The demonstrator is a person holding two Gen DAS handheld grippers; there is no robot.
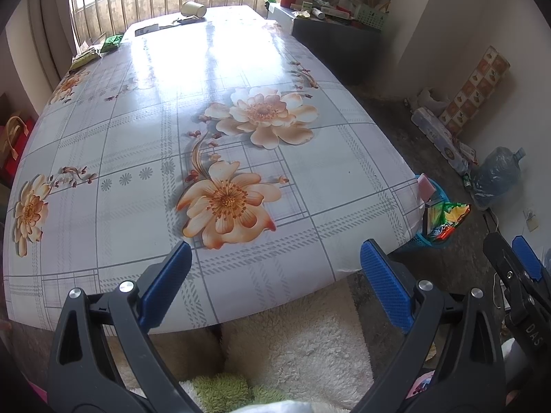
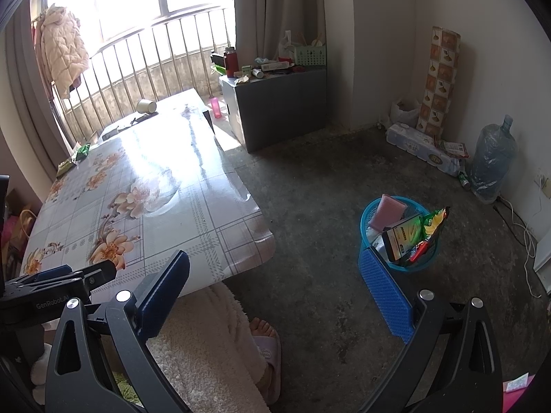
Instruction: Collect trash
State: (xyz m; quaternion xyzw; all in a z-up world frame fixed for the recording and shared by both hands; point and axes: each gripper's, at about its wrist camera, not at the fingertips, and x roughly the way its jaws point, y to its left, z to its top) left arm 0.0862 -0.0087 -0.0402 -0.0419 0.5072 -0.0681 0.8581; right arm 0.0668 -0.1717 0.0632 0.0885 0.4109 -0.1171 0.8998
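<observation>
Both grippers, left (image 1: 275, 268) and right (image 2: 275, 285), are held with fingers spread wide and nothing between them. One blue basket (image 2: 370, 211) is seen on the floor beside the flowered desk (image 1: 120, 213), filled with wrappers (image 2: 430, 230). One tipped cup (image 1: 193, 9) and two green packets (image 1: 113, 42) remain at the desk's far end.

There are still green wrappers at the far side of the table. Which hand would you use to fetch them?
Probably left. The left gripper is open over the table, facing the green wrappers. The right gripper, also open, hangs off the table's edge toward the blue basket.
</observation>
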